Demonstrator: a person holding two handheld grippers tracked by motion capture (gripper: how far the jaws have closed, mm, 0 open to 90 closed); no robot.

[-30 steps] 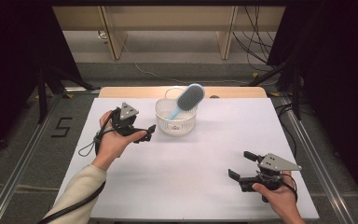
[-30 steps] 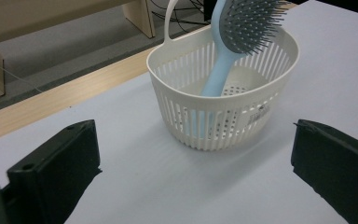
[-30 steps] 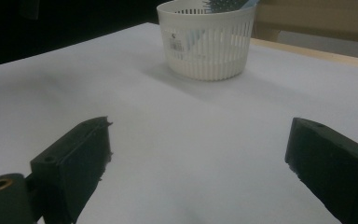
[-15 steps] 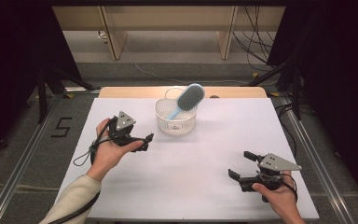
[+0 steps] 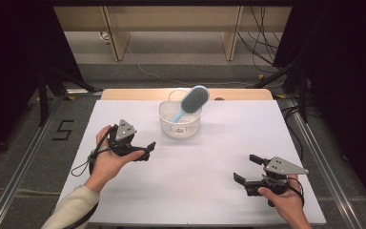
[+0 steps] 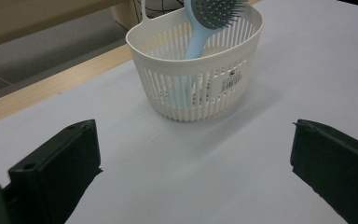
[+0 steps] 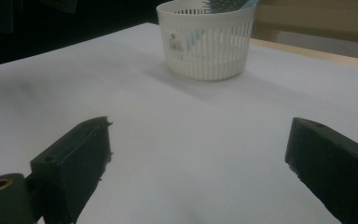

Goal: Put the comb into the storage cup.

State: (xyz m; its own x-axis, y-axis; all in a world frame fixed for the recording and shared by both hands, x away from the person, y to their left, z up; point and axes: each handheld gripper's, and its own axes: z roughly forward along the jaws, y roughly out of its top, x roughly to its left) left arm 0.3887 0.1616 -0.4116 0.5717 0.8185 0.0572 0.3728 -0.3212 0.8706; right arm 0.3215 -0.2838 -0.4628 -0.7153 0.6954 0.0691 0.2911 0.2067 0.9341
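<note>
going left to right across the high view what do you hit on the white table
left gripper held in the person's left hand → white slatted plastic basket with a light blue hairbrush standing in it → right gripper

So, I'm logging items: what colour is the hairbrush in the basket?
Light blue plastic hairbrush, standing in the white slotted basket; clearest in the left gripper view.

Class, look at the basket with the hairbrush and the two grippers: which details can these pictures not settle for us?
- Print on the basket label: too small and blurred in the left gripper view.
- Hairbrush handle end: behind the basket's slatted wall in the high view.
- Brush head top: cut off by the upper edge in the right gripper view.
- Basket floor: hidden by its wall.
</note>
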